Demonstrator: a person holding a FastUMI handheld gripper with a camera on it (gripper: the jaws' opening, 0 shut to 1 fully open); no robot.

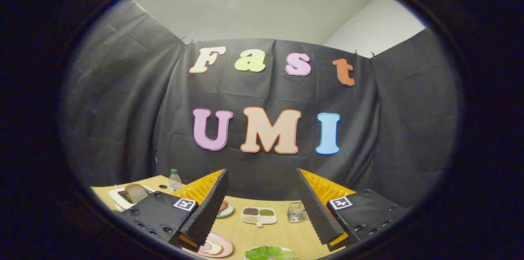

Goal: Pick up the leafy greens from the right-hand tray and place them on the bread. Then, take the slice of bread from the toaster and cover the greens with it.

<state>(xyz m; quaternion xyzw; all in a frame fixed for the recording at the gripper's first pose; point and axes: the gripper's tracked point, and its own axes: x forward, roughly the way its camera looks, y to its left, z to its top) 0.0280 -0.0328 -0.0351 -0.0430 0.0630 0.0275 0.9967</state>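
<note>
Gripper [262, 206] fingers spread wide, empty; leafy greens [271, 253] between tips, long axis crosswise.

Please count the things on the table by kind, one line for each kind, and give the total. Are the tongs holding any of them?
Bread slice: 1
Leafy greens: 1
Plates: 2
Sectioned dish: 1
Bottle: 1
Clear container: 1
Total: 7
The tongs are open and hold nothing; the greens lie between their tips.
</note>
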